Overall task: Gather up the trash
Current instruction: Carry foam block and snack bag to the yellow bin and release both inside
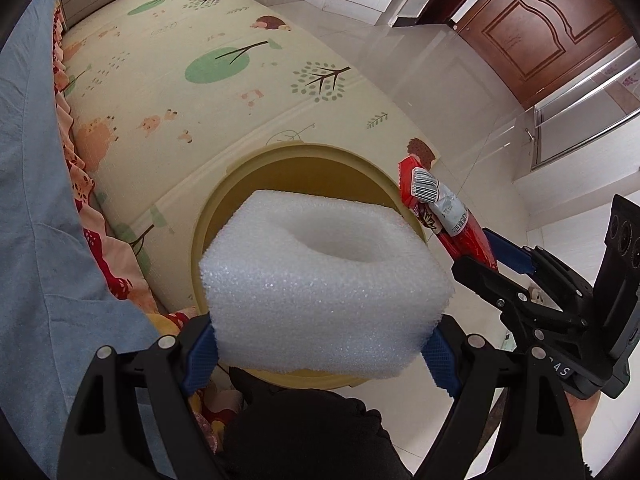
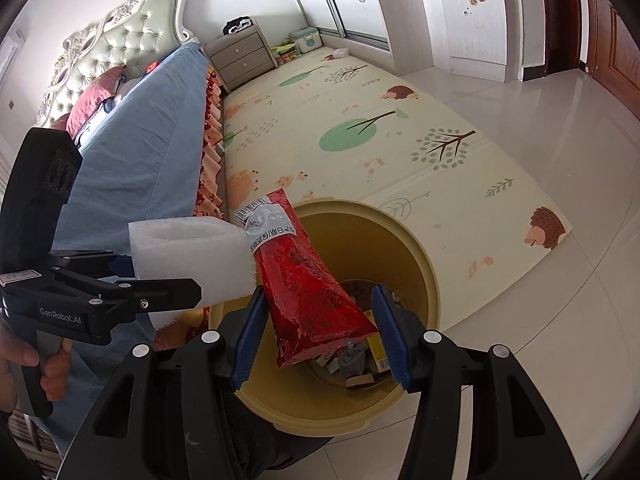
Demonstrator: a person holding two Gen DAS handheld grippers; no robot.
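Observation:
My left gripper (image 1: 320, 354) is shut on a white foam block (image 1: 320, 280) and holds it over the near rim of a yellow round trash bin (image 1: 224, 200). The foam block also shows in the right wrist view (image 2: 192, 256). My right gripper (image 2: 318, 340) has its jaws wide apart; a red snack wrapper (image 2: 308, 284) stands between them over the bin's (image 2: 424, 272) mouth, touching the left pad only, about level with the pads. The wrapper also shows in the left wrist view (image 1: 444, 216). Several pieces of trash (image 2: 360, 356) lie in the bin's bottom.
The bin stands at the corner of a cream play mat (image 2: 360, 128) on white tile floor (image 2: 540, 320). A bed with a blue cover (image 2: 140, 160) is to the left. A grey nightstand (image 2: 240, 56) is at the far end, a brown door (image 1: 552, 20) at the right.

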